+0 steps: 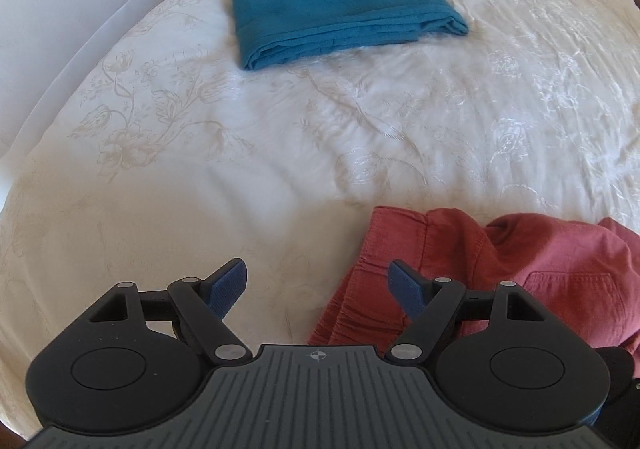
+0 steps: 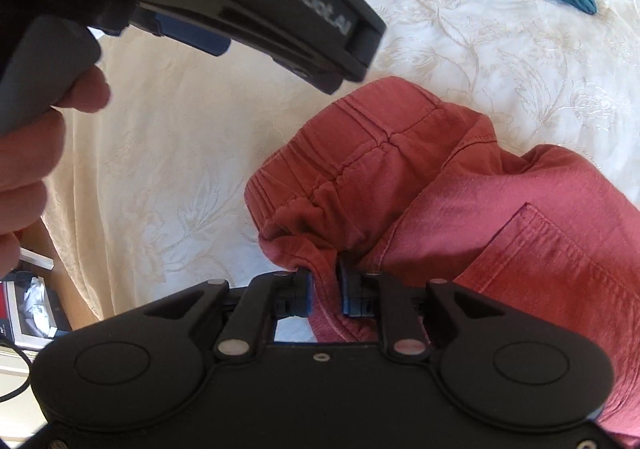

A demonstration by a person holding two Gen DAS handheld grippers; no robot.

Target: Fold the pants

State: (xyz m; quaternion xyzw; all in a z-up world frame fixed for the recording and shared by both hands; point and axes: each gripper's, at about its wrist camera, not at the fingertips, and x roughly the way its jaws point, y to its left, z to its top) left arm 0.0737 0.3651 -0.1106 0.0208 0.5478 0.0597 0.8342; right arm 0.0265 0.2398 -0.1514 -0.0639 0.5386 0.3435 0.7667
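**Right tongs pinch the waistband; left tongs wait just beside it**

At the lower centre of the right wrist view, the right gripper (image 2: pixel 324 291) is clenched on a bunched fold of the red pants (image 2: pixel 460 209), the cloth squeezed between its two blue pads at the gathered elastic waistband. The pants lie crumpled on the cream, flower-patterned bedspread (image 2: pixel 168 169), filling the centre and right of that frame; a back pocket shows at right, and the legs run out of sight past the right edge, so the garment's long axis seems to stretch rightward from the waistband, though how far cannot be told.

In the left wrist view the left gripper (image 1: pixel 318 285) stands released, its jaws wide apart and nothing between them. The pants (image 1: pixel 540 273) sit at the lower right of that frame, so the cloth lies to the right of these tongs; the right-hand pad overlaps the waistband edge in the picture, but whether it touches cannot be told. The same tool fills the upper left of the right wrist view, just beside the waistband's far corner.

Folding looks barely begun: the garment is still a heap. The right hand already has the near corner of the waistband, so the likely next need is for the left tongs to shift right and close on the other corner, letting the pants be lifted and spread.

A folded teal cloth (image 1: pixel 340 5) rests well apart, in the upper part of both frames.
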